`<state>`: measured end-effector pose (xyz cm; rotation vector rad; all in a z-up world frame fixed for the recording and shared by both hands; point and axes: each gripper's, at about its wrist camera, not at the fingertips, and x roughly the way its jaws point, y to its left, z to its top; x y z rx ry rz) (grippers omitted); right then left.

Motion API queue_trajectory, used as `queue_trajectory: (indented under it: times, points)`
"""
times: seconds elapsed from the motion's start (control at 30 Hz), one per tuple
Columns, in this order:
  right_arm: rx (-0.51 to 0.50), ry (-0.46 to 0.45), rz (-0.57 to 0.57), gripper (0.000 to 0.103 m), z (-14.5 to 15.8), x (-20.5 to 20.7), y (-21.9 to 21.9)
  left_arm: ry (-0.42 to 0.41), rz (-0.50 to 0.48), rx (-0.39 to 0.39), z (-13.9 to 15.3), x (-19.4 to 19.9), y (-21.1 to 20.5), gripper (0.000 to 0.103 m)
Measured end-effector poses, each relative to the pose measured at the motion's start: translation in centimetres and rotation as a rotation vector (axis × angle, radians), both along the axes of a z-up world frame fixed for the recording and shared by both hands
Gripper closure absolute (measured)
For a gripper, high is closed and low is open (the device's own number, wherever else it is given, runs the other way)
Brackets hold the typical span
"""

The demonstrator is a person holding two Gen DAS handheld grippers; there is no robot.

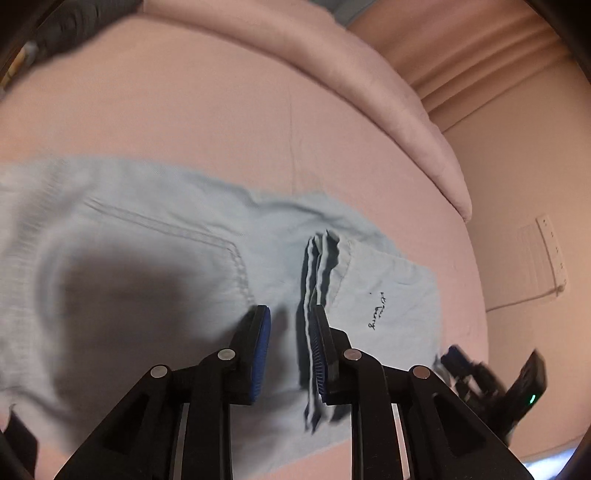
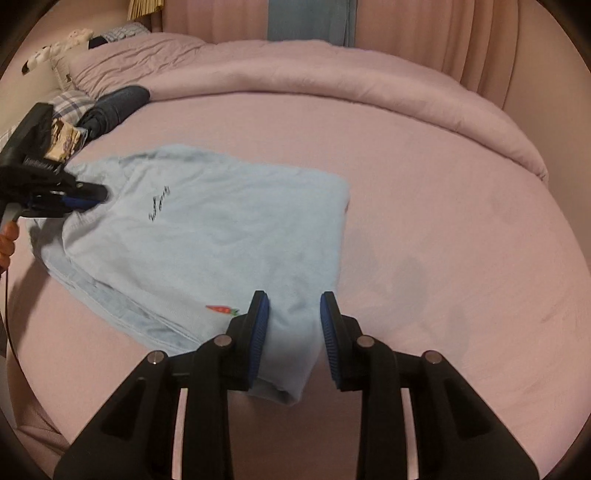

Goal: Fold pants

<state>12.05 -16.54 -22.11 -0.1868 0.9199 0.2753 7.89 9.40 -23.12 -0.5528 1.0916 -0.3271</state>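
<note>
Light blue pants (image 2: pixel 221 229) lie partly folded on the pink bed, with dark script embroidery and a small carrot patch. In the left wrist view the pants (image 1: pixel 147 258) fill the lower left, with a folded layered edge (image 1: pixel 321 266) standing up by the right finger. My left gripper (image 1: pixel 291 350) is open, the edge lying against its right pad. It also shows in the right wrist view (image 2: pixel 85 197) at the pants' far left corner. My right gripper (image 2: pixel 293 332) is open over the near corner of the pants. It shows blurred in the left wrist view (image 1: pixel 458 363).
The pink bed sheet (image 2: pixel 443 221) spreads all round. A bunched pink duvet (image 2: pixel 332 77) lines the far side. A dark folded garment (image 2: pixel 114 107) and plaid pillows (image 2: pixel 70 99) sit at the far left. Curtains (image 2: pixel 424 33) hang behind.
</note>
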Motion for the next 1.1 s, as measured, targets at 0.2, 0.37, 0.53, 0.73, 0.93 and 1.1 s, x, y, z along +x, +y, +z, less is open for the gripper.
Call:
queue_trajectory:
  times: [0.2,0.37,0.53,0.73,0.93,1.1]
  points:
    - [0.016,-0.033,0.002,0.074,1.0,2.5,-0.6,-0.091,-0.122,-0.003,2.6,-1.7,-4.1,0.084]
    - [0.043,-0.006,0.016,0.082,1.3,7.9,0.3,-0.081,-0.268,0.287,1.4,-1.0,-11.2,0.084]
    - [0.029,0.141,0.054,0.088,-1.7,12.0,1.1,-0.071,-0.295,0.455,-1.9,-1.0,-12.4,0.084]
    - [0.027,0.143,0.045,0.082,-1.4,10.9,1.2,-0.041,-0.276,0.358,-1.6,-1.9,-8.9,0.084]
    - [0.085,0.055,0.15,0.084,2.2,2.2,1.5,-0.051,-0.259,0.303,-1.7,-2.9,-7.3,0.084]
    - [0.023,0.078,0.17,0.086,-0.3,-2.9,1.5,-0.044,-0.245,0.299,-1.6,-3.0,-6.8,0.084]
